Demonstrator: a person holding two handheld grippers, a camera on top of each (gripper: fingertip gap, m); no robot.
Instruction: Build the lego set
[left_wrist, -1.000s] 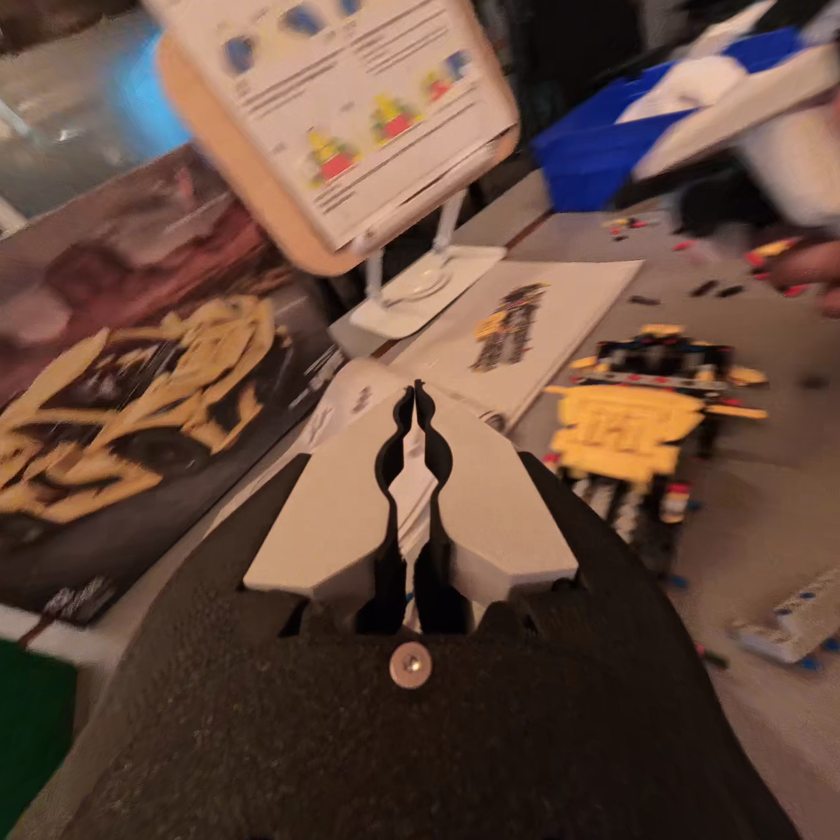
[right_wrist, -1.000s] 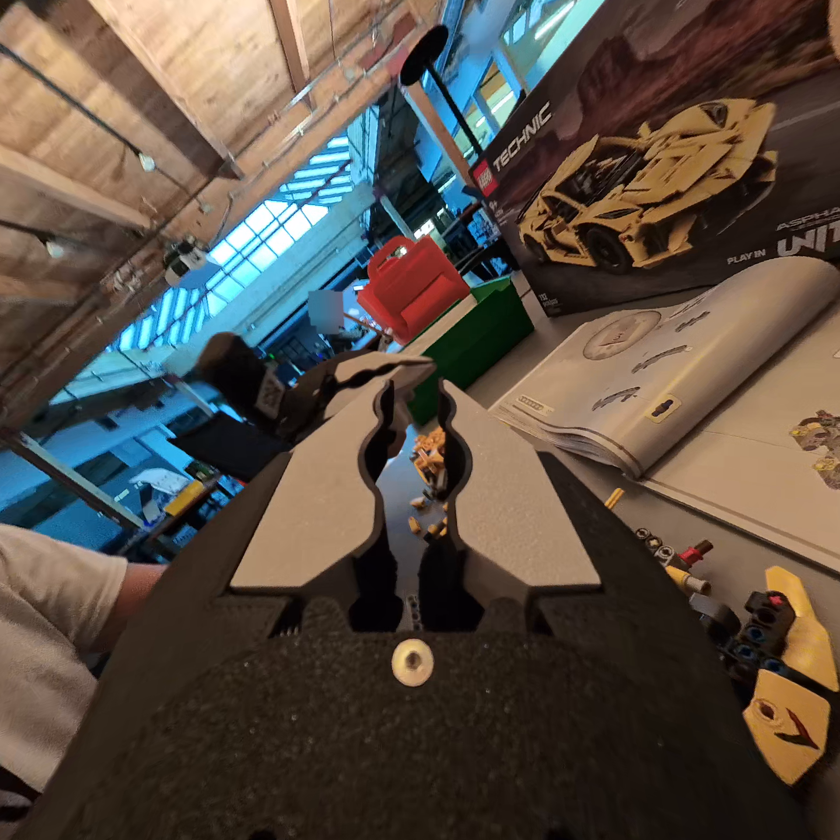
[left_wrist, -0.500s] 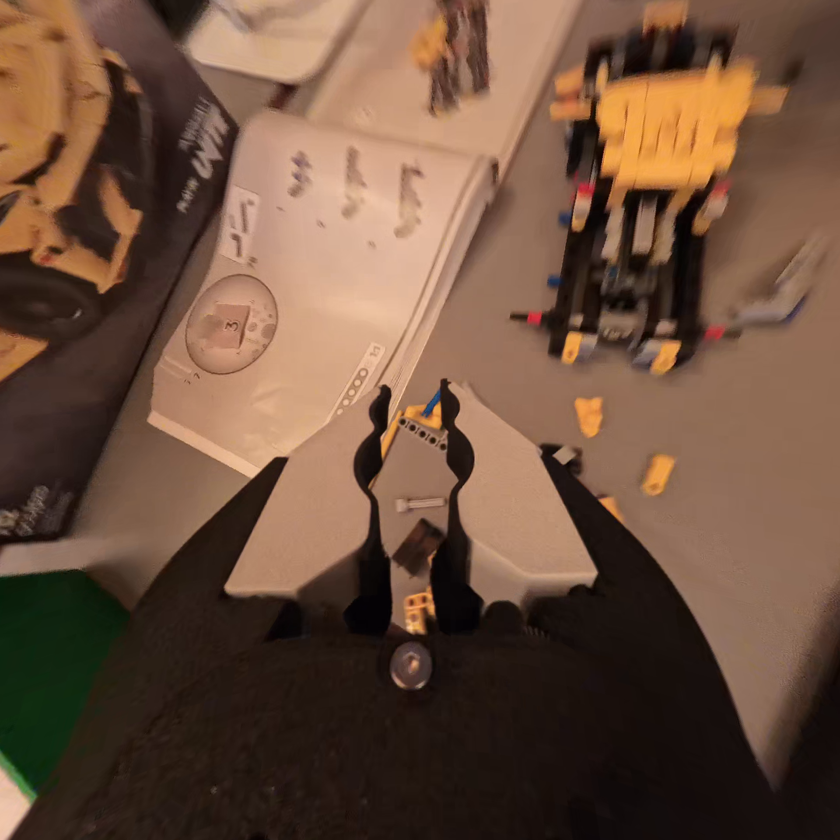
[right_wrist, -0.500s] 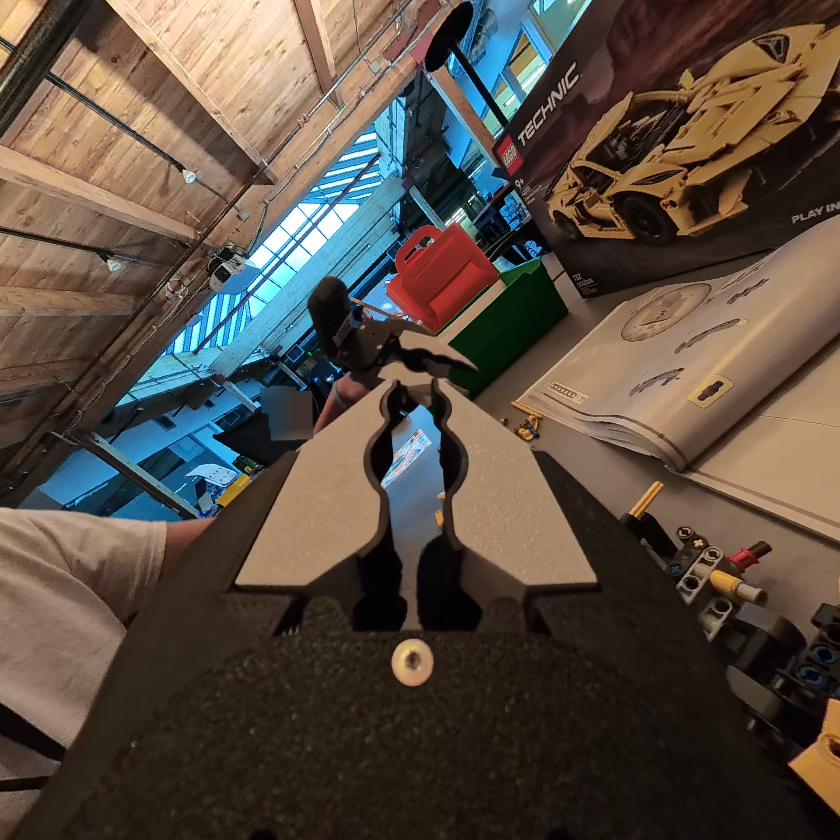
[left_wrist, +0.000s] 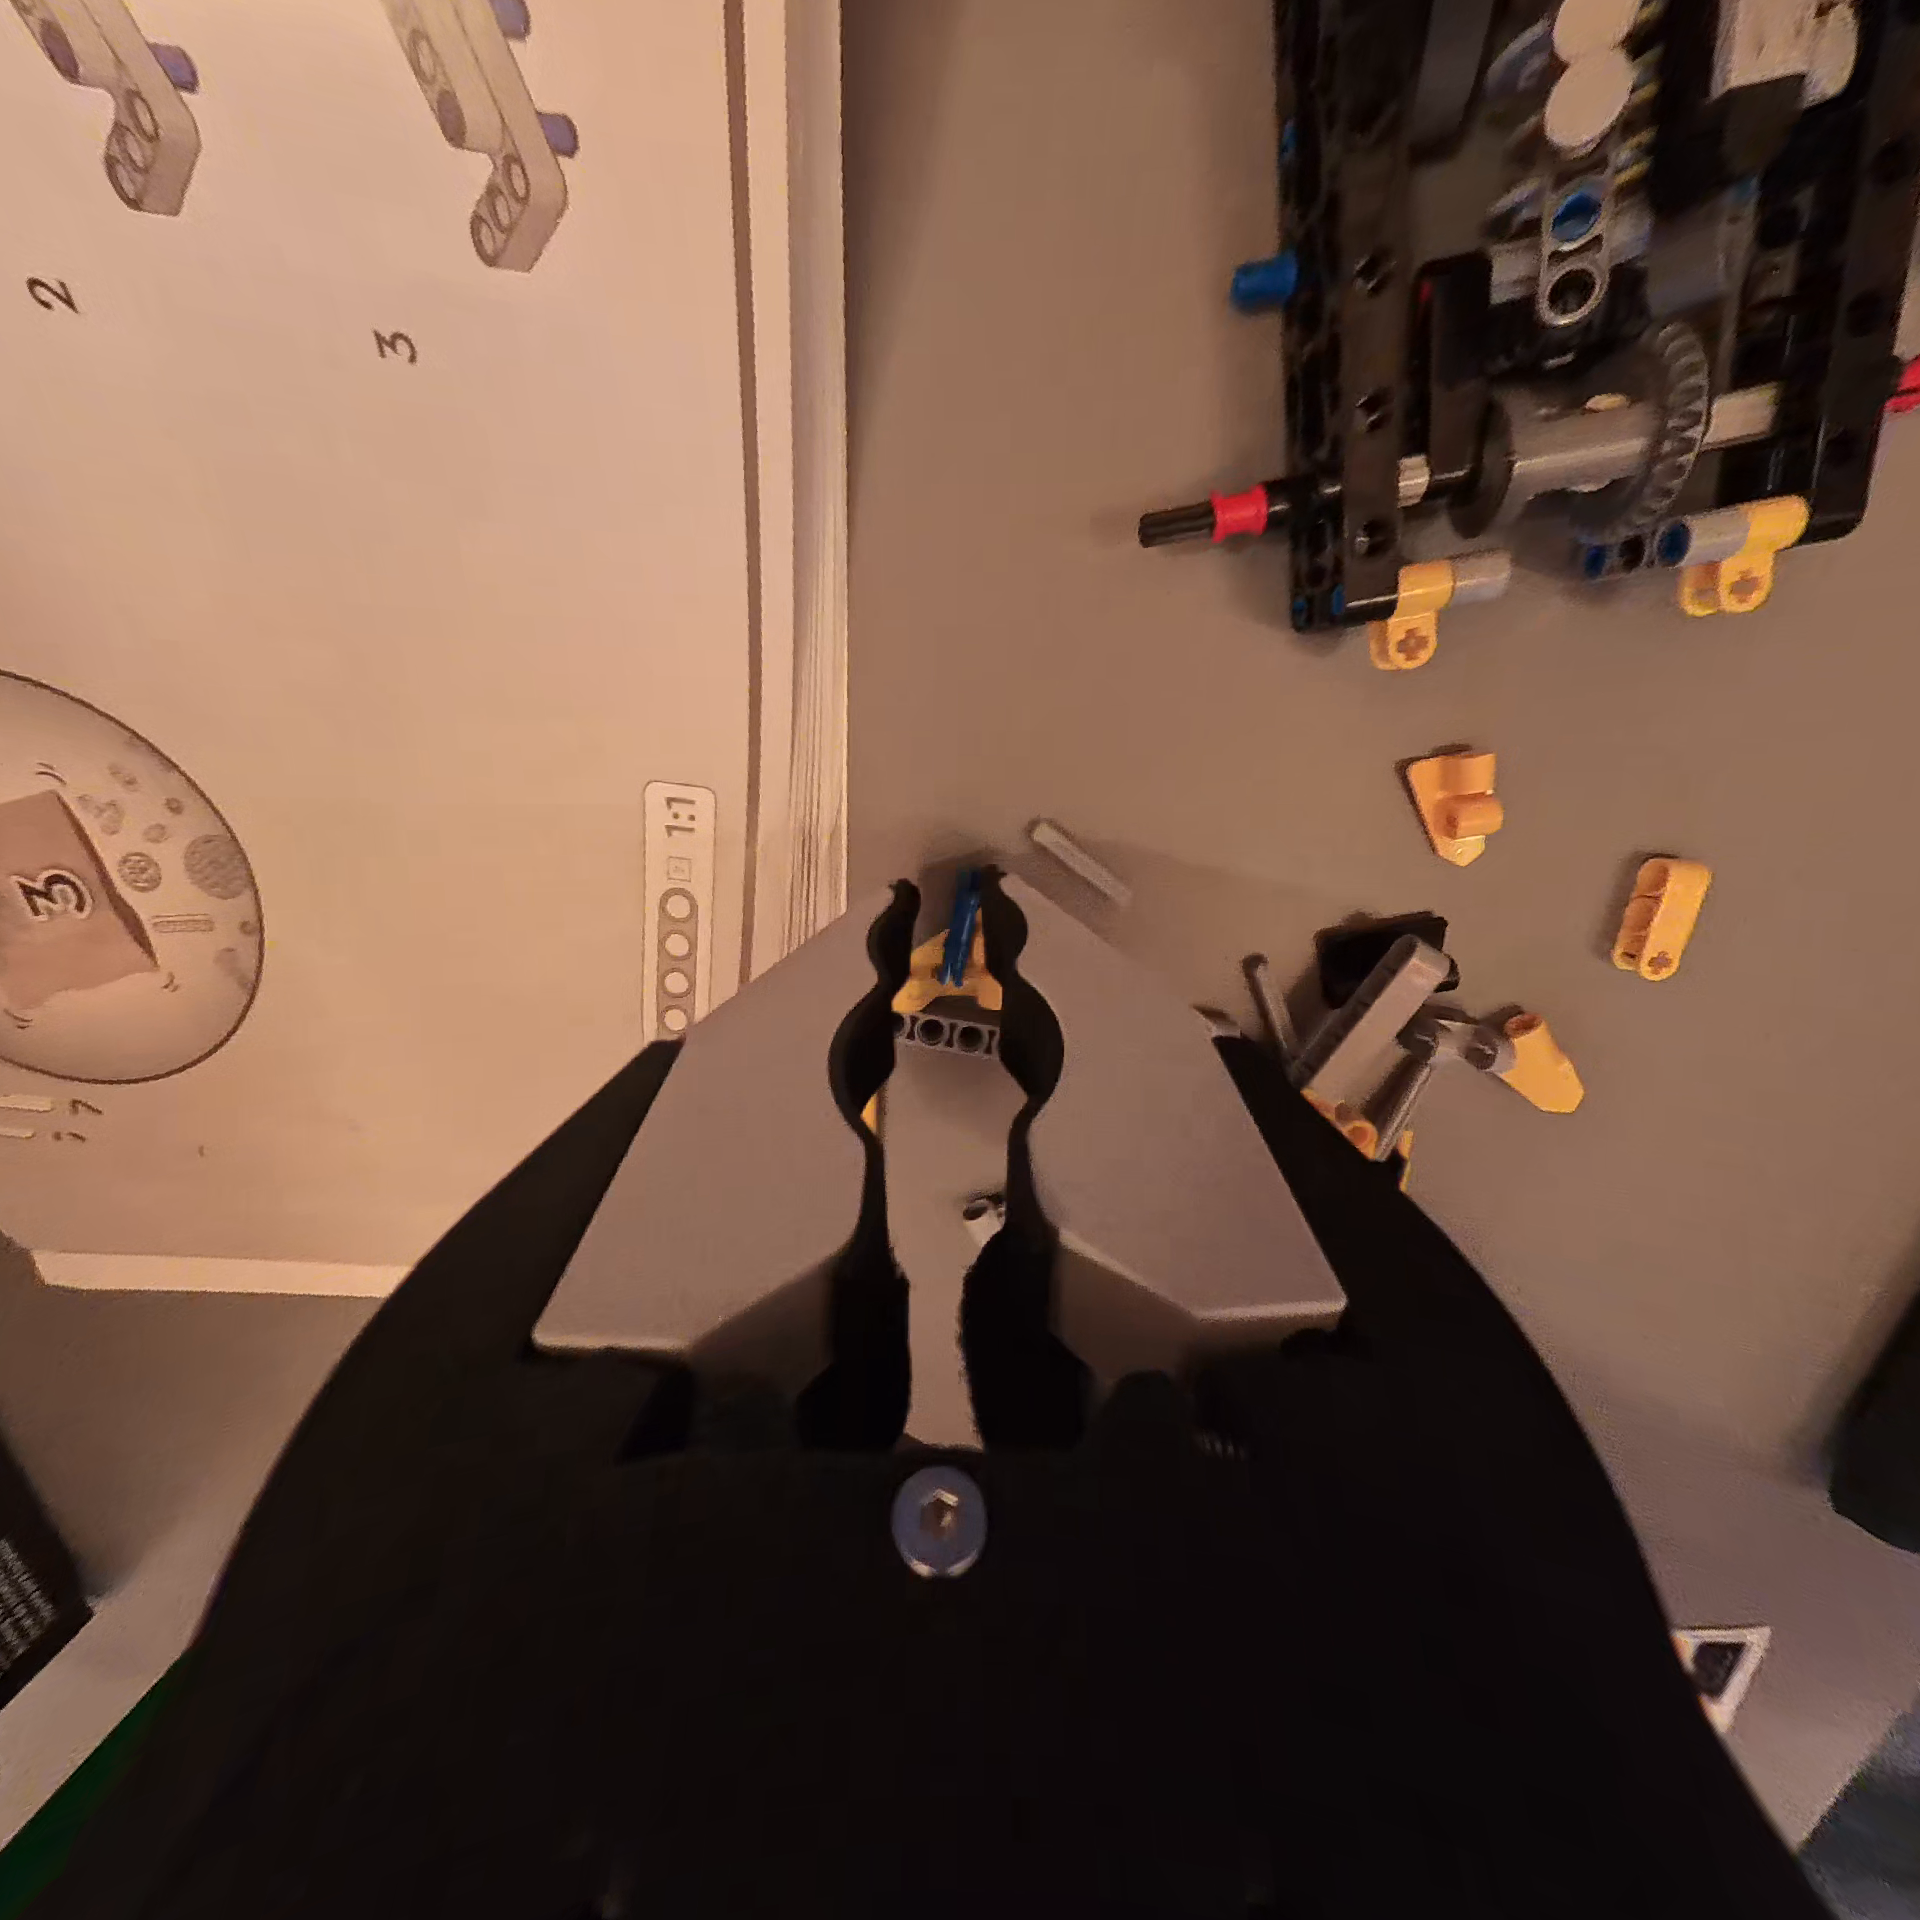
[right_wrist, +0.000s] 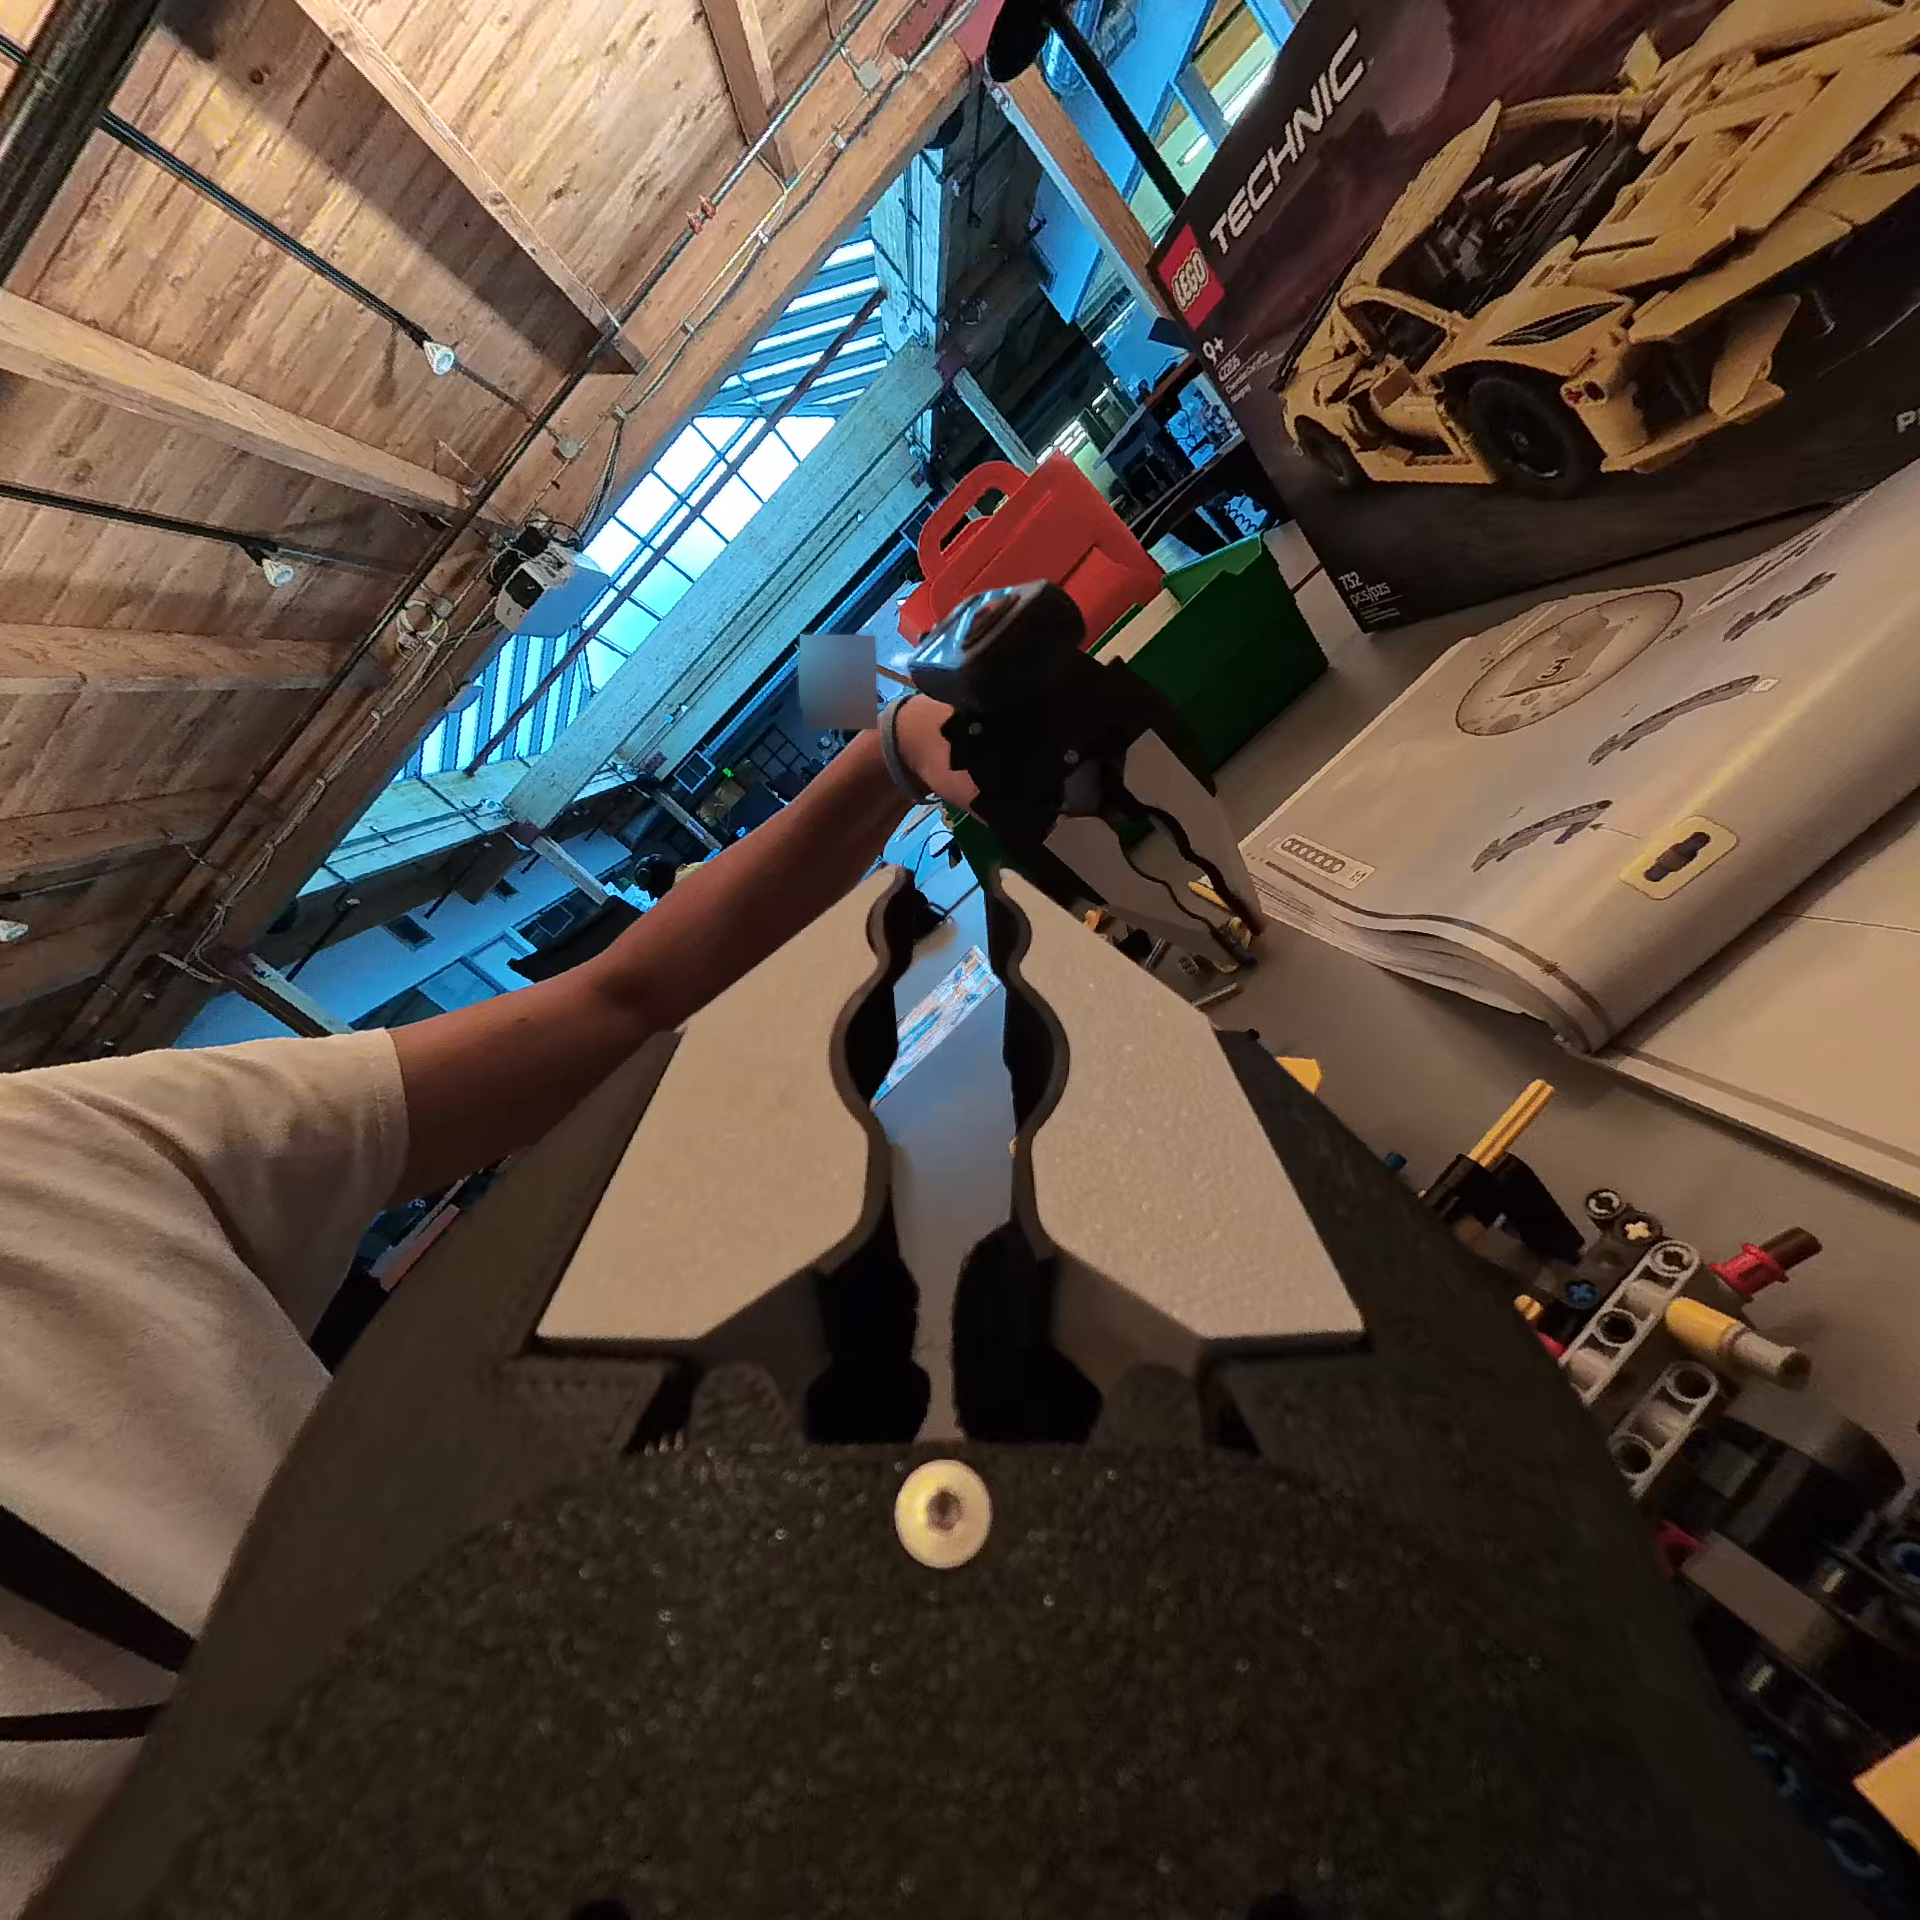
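Observation:
In the left wrist view my left gripper (left_wrist: 948, 891) points down at the grey table with its jaws a narrow gap apart. A blue pin (left_wrist: 966, 925), a yellow piece (left_wrist: 920, 987) and a short grey beam (left_wrist: 945, 1036) lie between the fingers; I cannot tell whether they touch them. The black and yellow car chassis (left_wrist: 1579, 312) lies at the upper right. The right wrist view shows my left gripper (right_wrist: 1231, 925) tip-down beside the booklet (right_wrist: 1610, 810). My right gripper (right_wrist: 948, 883) is slightly open, empty and held above the table, with the chassis (right_wrist: 1714, 1403) at its right.
The open instruction booklet (left_wrist: 416, 623) lies just left of the left gripper. A grey axle (left_wrist: 1078, 878), loose yellow pieces (left_wrist: 1455, 805) and a grey-yellow cluster (left_wrist: 1382, 1029) lie to its right. The set's box (right_wrist: 1558, 312) and a green bin (right_wrist: 1236, 644) stand behind. A person's arm (right_wrist: 675, 935) crosses the view. About 25 cm separates my left fingertips from my right.
My left gripper swung down from facing the box and stand to just over the small pieces by the booklet, and its jaws opened. The right gripper barely moved.

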